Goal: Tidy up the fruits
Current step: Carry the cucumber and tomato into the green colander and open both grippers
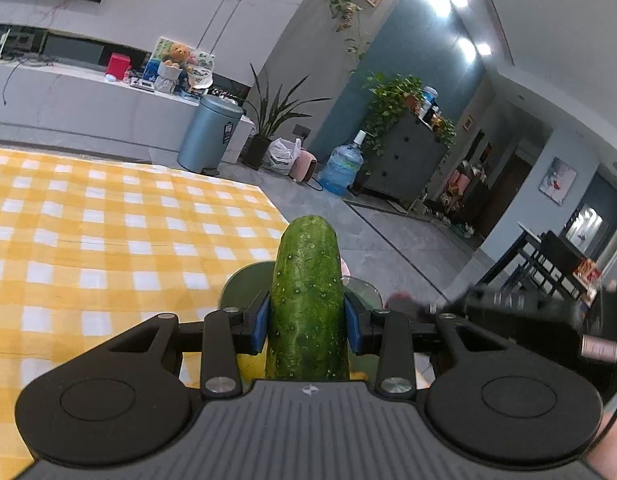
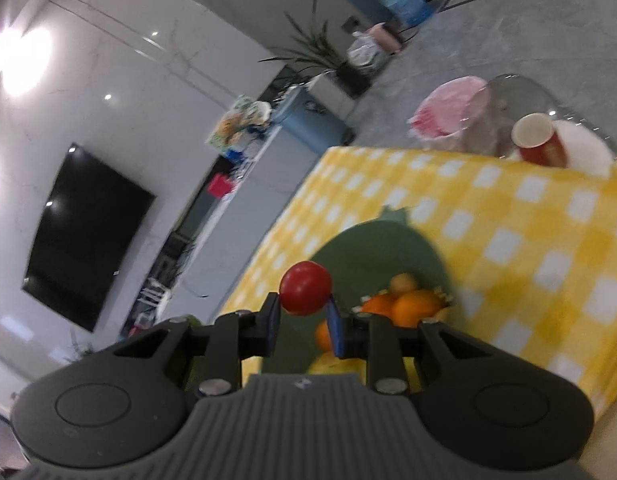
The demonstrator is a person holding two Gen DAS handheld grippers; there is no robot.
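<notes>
My left gripper (image 1: pixel 307 322) is shut on a green cucumber (image 1: pixel 307 300), which stands up between the blue pads (image 1: pixel 260 326) above the yellow checked tablecloth (image 1: pixel 108 240). A green plate (image 1: pixel 244 284) shows just behind the cucumber. My right gripper (image 2: pixel 302 320) is shut on a small red tomato (image 2: pixel 305 288), held over a green plate (image 2: pixel 368 256). On that plate lie several oranges (image 2: pixel 412 306) and something yellow (image 2: pixel 336 364). The right gripper's blurred black body (image 1: pixel 520 312) shows at the right of the left wrist view.
A red cup (image 2: pixel 542 142) lies on a white plate (image 2: pixel 588 152) at the table's far edge, next to a glass dome (image 2: pixel 508 108) and a pink bag (image 2: pixel 448 112). Beyond the table are a blue bin (image 1: pixel 208 136), a water bottle (image 1: pixel 342 164), plants and a dark cabinet (image 1: pixel 404 160).
</notes>
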